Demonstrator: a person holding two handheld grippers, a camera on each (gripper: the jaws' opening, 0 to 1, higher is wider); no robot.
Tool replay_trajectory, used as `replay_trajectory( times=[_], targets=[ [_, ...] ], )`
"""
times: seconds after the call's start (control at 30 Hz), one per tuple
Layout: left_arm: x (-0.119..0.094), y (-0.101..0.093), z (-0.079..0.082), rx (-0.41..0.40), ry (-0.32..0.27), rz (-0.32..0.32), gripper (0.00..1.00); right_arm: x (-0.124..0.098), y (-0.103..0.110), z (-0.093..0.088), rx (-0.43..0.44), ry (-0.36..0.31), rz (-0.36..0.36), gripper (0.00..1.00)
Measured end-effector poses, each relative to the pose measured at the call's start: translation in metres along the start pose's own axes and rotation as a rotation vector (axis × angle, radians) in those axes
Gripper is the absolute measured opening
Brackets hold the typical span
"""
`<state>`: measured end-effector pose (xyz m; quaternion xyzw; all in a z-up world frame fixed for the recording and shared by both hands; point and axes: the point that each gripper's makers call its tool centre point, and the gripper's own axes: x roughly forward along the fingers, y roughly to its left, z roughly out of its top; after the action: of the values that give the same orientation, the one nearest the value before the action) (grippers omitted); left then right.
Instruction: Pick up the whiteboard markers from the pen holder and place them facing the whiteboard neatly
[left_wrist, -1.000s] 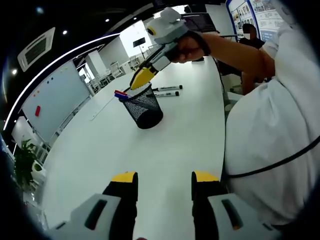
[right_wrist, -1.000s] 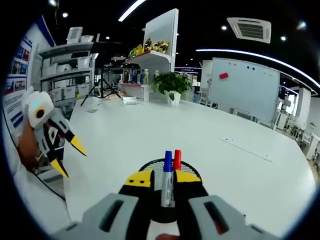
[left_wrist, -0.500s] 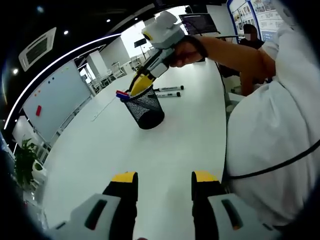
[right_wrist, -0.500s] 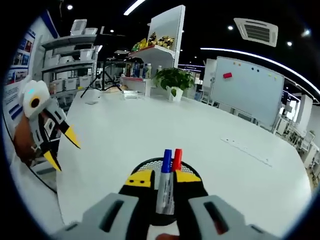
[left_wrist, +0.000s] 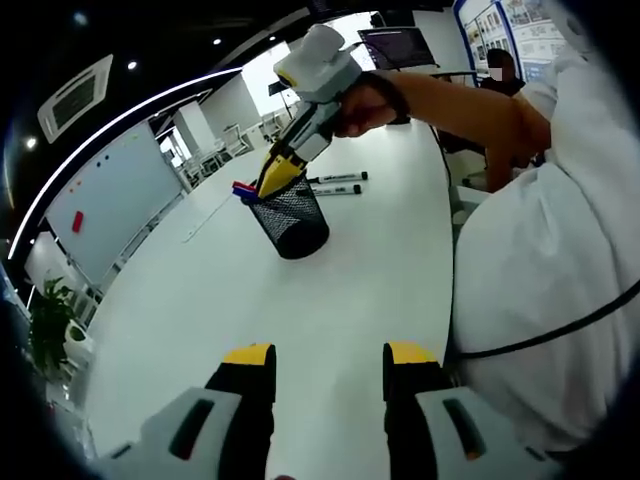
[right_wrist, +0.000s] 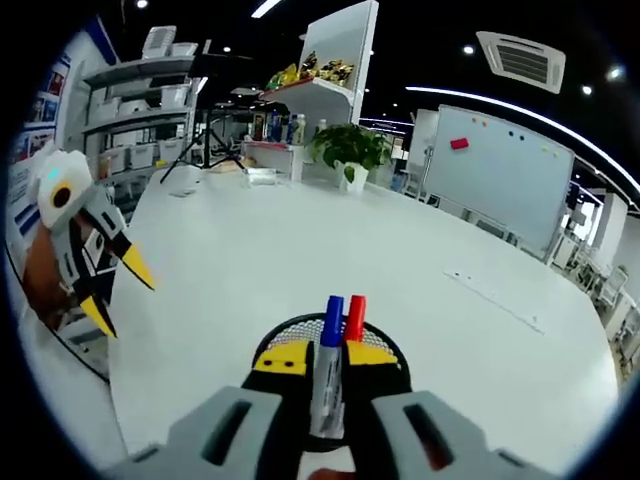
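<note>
Right gripper (right_wrist: 322, 372): over the holder (left_wrist: 290, 216), tips at its rim; jaws pressed close on the blue marker (right_wrist: 328, 352), pinching its barrel.
Blue marker: upright in the holder, cap end up, rising between the yellow jaw tips; long axis running along the jaws, away from the camera.
Red marker (right_wrist: 354, 318): just beside the blue one, on its right in the right gripper view; same upright lean, free of the jaws as far as can be told.
Holder: black mesh cup standing on the white surface (left_wrist: 340, 290), mid-table.
Placed markers (left_wrist: 336, 182): two black ones lying flat on the surface just beyond the holder, side by side and parallel.
Whiteboard (right_wrist: 509, 170): on the wall past the far edge of the surface, ahead and right in the right gripper view.
Left gripper (left_wrist: 328, 372): spread wide, holding nothing, low over bare surface, well apart from the holder.
Nearer hand: right, already on the marker; left too far off to help.
Step, as judged: grasp made, lift not yet done.
Next move calls for: straight pull along the marker's axis to clear the rim and the red marker, then laying it flat beside the two black ones, pointed at the whiteboard.
Risk: red marker dragged up, or holder tipping.
</note>
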<state>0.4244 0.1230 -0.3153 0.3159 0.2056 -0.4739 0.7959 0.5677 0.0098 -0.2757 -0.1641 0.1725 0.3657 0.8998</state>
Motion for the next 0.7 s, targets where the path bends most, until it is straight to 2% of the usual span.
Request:
replay_trajectory(
  times=[0.2,0.7],
  targets=[
    [0.0005,-0.0008,-0.0001,0.003,0.001,-0.003,0.45,0.0025,0.0,0.0005,0.009,0.007,0.006,0.11],
    [0.001,-0.0006,-0.0006,0.006,0.001,-0.003,0.45,0.0099,0.0025,-0.0002,-0.029,0.032,0.028,0.09]
  ],
)
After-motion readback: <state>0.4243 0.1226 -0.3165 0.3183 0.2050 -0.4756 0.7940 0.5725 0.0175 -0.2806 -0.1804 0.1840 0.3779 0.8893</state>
